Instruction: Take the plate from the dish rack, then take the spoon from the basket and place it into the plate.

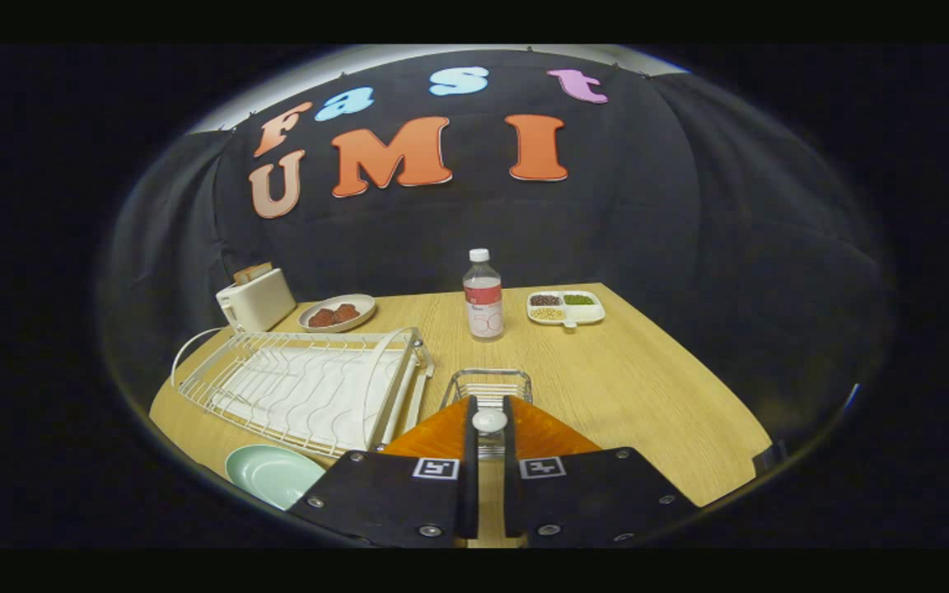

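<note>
Now your gripper is clamped on the spoon, both fingers pinching it above the basket. You hold it raised, probably to clear the wire rim. Plate already sits on the table, beside the dish rack.

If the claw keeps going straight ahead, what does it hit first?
The claw, shut on the spoon, would likely meet the wire basket just ahead; beyond stands the bottle. Depth unclear.
</note>
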### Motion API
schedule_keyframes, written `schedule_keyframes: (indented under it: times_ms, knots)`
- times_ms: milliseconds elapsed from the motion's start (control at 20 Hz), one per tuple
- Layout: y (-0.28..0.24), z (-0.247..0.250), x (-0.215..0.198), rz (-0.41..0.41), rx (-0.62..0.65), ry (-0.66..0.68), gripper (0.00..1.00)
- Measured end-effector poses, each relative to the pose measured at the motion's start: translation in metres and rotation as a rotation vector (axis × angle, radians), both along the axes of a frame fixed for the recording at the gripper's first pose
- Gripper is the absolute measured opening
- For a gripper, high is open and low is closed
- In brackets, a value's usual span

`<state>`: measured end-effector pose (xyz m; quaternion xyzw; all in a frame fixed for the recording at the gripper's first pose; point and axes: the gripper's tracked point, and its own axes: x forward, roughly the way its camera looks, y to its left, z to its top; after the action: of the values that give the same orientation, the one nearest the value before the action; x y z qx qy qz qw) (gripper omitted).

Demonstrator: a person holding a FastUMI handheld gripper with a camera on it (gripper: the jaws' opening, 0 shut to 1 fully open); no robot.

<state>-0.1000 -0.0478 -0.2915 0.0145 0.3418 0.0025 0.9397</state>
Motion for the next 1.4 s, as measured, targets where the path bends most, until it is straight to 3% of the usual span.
schedule_keyframes:
  times_ms: [350, 600, 1000, 1400]
  knots:
    - [0.012, 0.059, 0.002, 0.055, -0.036, -0.055, 0.12]
    - [0.04, 0.092, -0.012, 0.123, 0.023, -0.086, 0.12]
    - [0.095, 0.091, -0.051, 0.241, 0.099, -0.054, 0.12]
    - [0.167, 0.072, -0.075, 0.429, 0.203, -0.013, 0.12]
